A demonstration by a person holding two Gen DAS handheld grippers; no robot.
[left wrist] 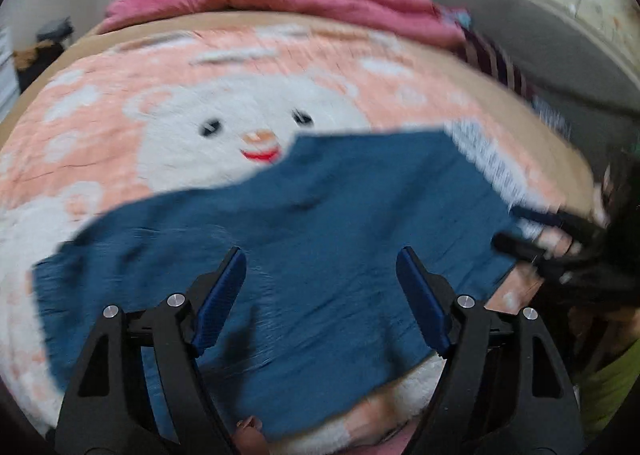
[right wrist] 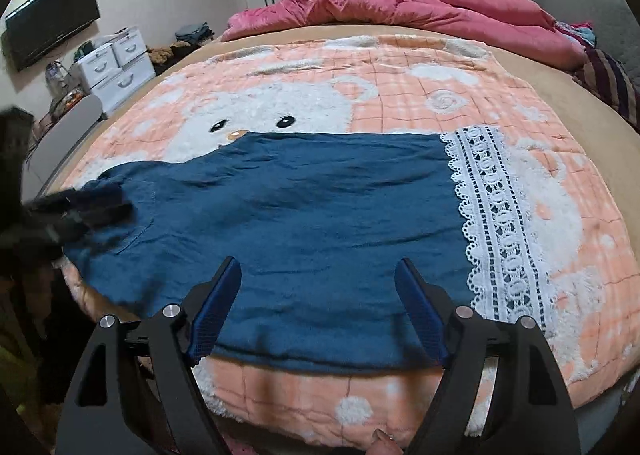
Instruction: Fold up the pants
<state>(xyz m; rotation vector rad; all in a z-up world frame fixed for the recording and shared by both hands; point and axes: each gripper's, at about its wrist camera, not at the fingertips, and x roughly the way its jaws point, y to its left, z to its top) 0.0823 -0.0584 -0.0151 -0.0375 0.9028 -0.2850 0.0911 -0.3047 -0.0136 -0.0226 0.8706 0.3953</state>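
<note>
Right gripper [right wrist: 318, 305]: released — nothing between its pads, above pants [right wrist: 304, 215]
Left gripper [left wrist: 320, 295]: released, blurred view — apparently clear of cloth
Pants: spread flat on bed blanket [right wrist: 400, 67]

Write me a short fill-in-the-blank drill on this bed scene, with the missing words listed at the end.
1. The blue pants lie spread flat on a peach blanket that shows a white ____ face.
2. The hem of the pants ends in a band of white ____.
3. The right gripper has its fingers apart, with ____ held between them.
4. The crumpled duvet at the far side of the bed is ____ in colour.

Missing words: bear; lace; nothing; pink
</note>
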